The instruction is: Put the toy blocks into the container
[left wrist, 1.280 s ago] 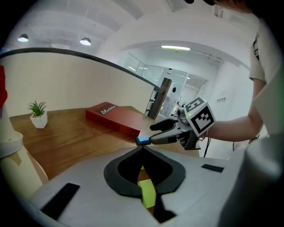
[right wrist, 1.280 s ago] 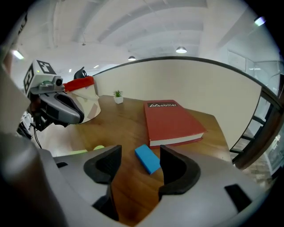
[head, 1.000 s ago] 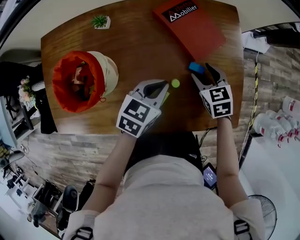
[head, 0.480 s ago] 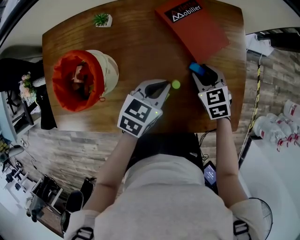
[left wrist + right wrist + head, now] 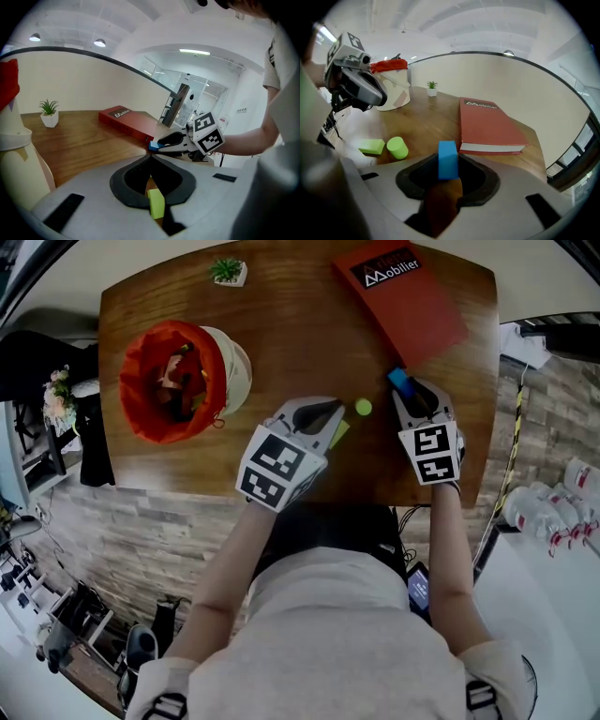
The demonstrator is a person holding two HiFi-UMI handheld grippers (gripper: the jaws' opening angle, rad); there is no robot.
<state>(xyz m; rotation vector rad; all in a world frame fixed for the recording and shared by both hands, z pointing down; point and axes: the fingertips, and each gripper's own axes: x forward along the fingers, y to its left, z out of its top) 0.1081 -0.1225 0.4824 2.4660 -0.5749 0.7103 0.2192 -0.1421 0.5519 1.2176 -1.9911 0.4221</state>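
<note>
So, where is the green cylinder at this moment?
In the head view, the green cylinder sits on the table between the left gripper and the right gripper, near the blue block.

Bright even light, fisheye-warped edges

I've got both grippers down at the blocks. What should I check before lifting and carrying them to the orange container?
1. Right gripper on the blue block: ok. Its jaws have just been closing and sit against both sides of the block.
2. Left gripper on the green block: ok. The jaws are shut, with the block pinched behind the tips.
3. Blue block clear of the red book: cannot tell. It sits very near the book's corner.
4. Green cylinder collected: not ok. It lies loose on the table between the grippers.
5. Container ready: ok. Its mouth is open, with toys inside.
</note>
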